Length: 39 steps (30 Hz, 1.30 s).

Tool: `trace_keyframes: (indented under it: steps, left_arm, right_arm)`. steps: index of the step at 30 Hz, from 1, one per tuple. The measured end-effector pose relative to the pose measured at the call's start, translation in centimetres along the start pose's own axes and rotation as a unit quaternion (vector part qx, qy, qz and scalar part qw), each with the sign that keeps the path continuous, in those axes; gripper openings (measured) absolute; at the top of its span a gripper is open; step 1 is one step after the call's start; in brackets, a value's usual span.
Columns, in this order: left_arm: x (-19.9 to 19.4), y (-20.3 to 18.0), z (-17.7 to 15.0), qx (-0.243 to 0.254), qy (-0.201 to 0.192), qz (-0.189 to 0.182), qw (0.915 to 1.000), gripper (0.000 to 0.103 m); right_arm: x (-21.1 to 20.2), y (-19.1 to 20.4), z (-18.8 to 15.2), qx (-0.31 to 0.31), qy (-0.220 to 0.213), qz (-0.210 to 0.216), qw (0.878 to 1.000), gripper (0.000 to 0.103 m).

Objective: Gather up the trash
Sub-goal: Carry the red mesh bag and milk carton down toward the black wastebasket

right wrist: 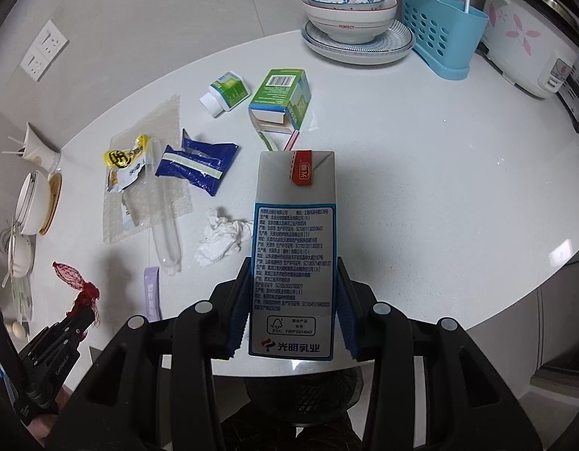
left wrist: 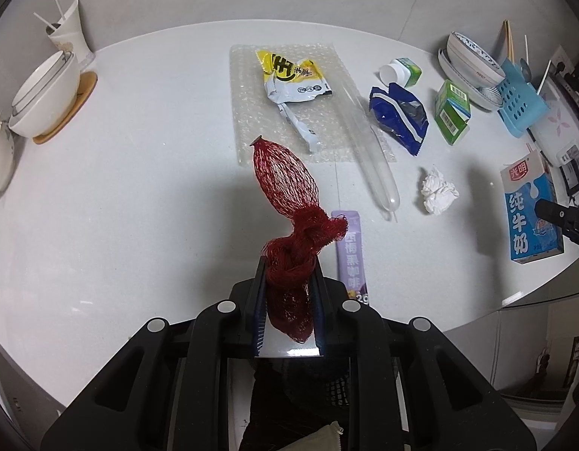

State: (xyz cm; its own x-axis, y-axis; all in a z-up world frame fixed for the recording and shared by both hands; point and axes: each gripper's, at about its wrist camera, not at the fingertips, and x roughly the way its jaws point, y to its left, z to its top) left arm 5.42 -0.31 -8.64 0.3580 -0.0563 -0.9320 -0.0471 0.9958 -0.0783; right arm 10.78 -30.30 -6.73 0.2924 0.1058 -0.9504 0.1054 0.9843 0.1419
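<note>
A limp red plastic mesh net bag (left wrist: pixel 289 225) is being pinched at its bunched middle by the left gripper (left wrist: pixel 289 300), dangling over the white round table (left wrist: pixel 120 188); light, snag-prone. A stiff blue-and-white milk carton (right wrist: pixel 293 263) is being clamped across its flat sides by the right gripper (right wrist: pixel 293 315), probably empty, crushable.

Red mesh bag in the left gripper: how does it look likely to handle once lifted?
The red mesh bag is bunched and twisted between the left gripper pads, so probably floppy. Its open netting looks empty, so likely very light. It may snag.
</note>
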Motion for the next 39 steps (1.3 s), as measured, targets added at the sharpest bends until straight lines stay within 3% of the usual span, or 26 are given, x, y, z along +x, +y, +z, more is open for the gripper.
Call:
trace_keyframes:
  steps: [39]
  left_arm:
    - [-3.9,-5.3,-10.3,-0.024,-0.024,-0.012,0.9994,0.018]
  right_arm:
    - [-5.2,-1.8,-9.7,-0.092,-0.021,0.055,0.994,0.039]
